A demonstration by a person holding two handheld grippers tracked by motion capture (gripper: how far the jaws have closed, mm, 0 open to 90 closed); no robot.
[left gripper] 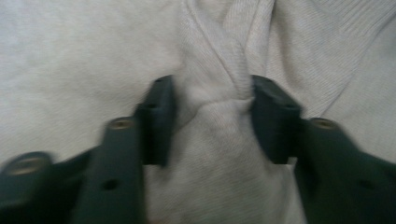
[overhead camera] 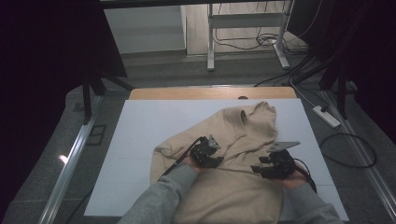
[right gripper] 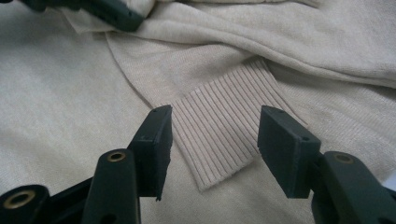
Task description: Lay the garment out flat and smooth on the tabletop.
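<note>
One beige sweater (overhead camera: 233, 154) lies on one white table (overhead camera: 140, 140). Left gripper (left gripper: 212, 116) pinches a fold; right gripper (right gripper: 215, 144) gapes over one ribbed cuff (right gripper: 224, 135).

Your forearms wear grey knit sleeves (overhead camera: 161, 198). Each hand-held unit is black: the left gripper (overhead camera: 205, 154) trails a black cable, the right gripper (overhead camera: 275, 164) carries a grey three-cornered plate. Your jaws end in flat rectangular pads (right gripper: 154, 144) with brass-coloured screw fittings behind.
</note>
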